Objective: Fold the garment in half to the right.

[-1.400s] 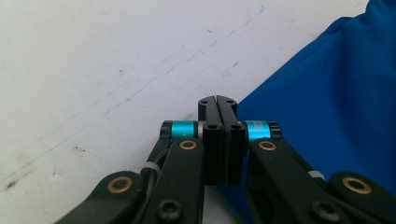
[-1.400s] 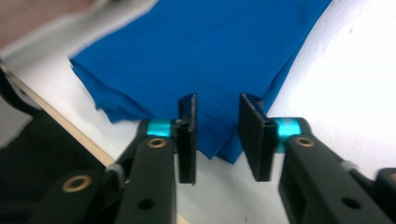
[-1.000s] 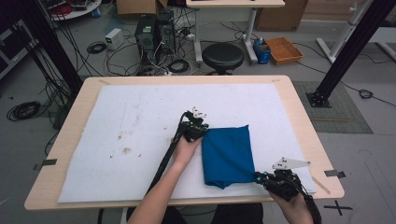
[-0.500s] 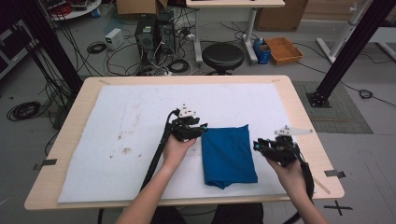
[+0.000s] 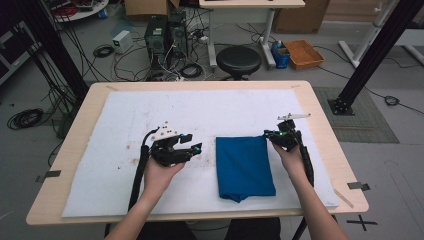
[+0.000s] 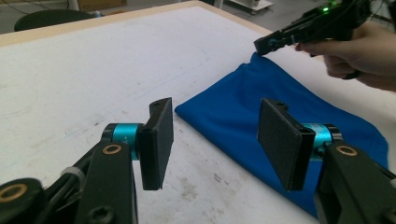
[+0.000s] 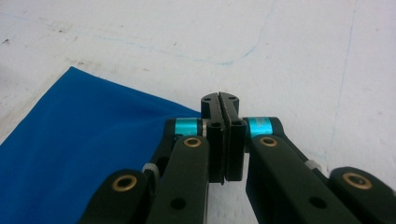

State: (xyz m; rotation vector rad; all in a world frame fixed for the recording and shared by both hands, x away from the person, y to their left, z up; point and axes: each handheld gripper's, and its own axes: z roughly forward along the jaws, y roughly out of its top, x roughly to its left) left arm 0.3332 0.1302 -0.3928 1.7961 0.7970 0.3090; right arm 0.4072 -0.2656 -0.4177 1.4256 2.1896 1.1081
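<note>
We are looking at a folded blue cloth (image 5: 244, 167) lying flat on the white mat (image 5: 125, 120), right of centre in the high view and reaching toward the lower edge of the mat. In the left gripper view the cloth (image 6: 280, 107) is running from mid-frame down to the lower right; in the right gripper view it (image 7: 79, 154) is filling the lower left.

The right gripper (image 5: 270, 135) is sitting at the cloth's upper right corner in the high view, its jaws pressed together. In the right gripper view the right gripper (image 7: 219, 100) is showing its two pads flat against each other, right at the cloth's corner — we cannot tell whether any fabric is caught between them. The left gripper view is showing that same tip (image 6: 264, 45) touching the far corner of the cloth, at the upper right of the frame.

The left gripper (image 5: 196, 148) is hovering left of the cloth, near its upper left corner, apart from it. Its jaws are spread wide and holding nothing — the left gripper (image 6: 215, 137) is framing bare mat and the cloth's near edge between them.

The mat is covering a wooden table (image 5: 320, 115).
</note>
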